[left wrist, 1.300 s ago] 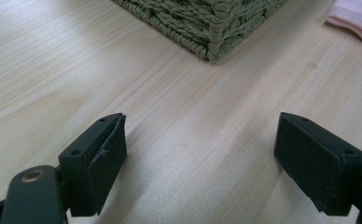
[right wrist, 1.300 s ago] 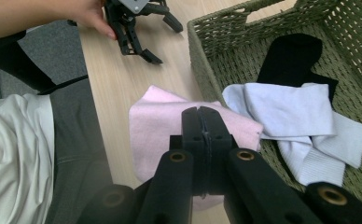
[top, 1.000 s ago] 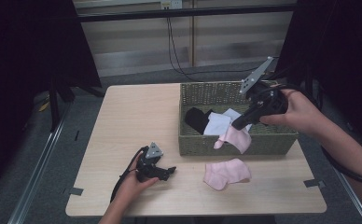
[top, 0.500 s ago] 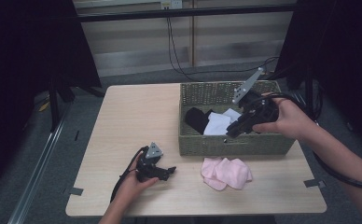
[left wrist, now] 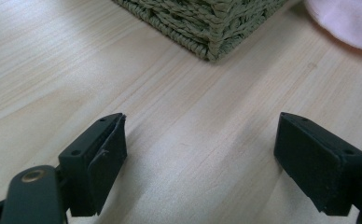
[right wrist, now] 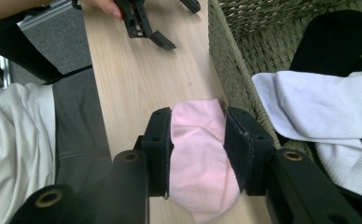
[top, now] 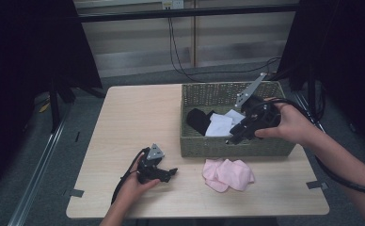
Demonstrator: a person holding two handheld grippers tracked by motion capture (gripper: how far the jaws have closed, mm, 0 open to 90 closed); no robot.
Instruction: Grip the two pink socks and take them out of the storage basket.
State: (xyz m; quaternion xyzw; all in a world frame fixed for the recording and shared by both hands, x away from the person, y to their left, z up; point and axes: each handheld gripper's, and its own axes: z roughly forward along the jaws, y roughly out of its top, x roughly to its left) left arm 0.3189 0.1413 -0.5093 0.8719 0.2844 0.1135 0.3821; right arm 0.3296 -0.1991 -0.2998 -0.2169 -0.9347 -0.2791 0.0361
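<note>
A light wooden table (top: pixel 138 117) carries a green woven basket (top: pixel 227 147) toward its far right. Just in front of the basket, pink socks (top: pixel 228 174) lie crumpled on the tabletop. The left gripper (top: pixel 169 172) rests on the wood near the front edge.

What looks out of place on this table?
The pink socks lie crumpled on the table, outside the wicker basket that holds the black sock and white socks. Nothing looks damaged.
</note>
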